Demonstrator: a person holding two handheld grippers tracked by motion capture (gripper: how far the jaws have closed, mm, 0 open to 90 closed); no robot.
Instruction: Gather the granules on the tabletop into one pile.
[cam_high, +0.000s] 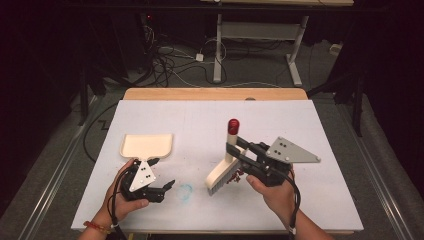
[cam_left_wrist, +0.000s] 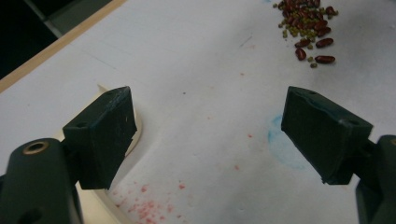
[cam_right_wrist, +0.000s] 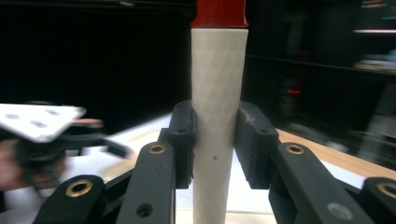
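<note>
A cream hand brush (cam_high: 225, 167) with a red-capped handle (cam_high: 233, 126) stands tilted on the white table, bristles down. My right gripper (cam_high: 234, 148) is shut on its handle (cam_right_wrist: 217, 121), pads pressed on both sides. A small pile of red and green beans (cam_high: 235, 175) lies by the bristles and shows far off in the left gripper view as beans (cam_left_wrist: 306, 25). A cream dustpan (cam_high: 147, 145) lies flat at the left. My left gripper (cam_high: 165, 175) stands open just in front of it, its jaws wide apart over bare table (cam_left_wrist: 205, 126), with the dustpan's edge (cam_left_wrist: 135, 133) beside one jaw.
The white board (cam_high: 200, 115) covers a wooden table whose far edge (cam_high: 215, 93) shows. A faint blue smear (cam_high: 185, 191) marks the board near the left gripper. Red crumbs (cam_left_wrist: 149, 207) dot the surface. Cables and a desk frame (cam_high: 218, 45) lie on the floor beyond.
</note>
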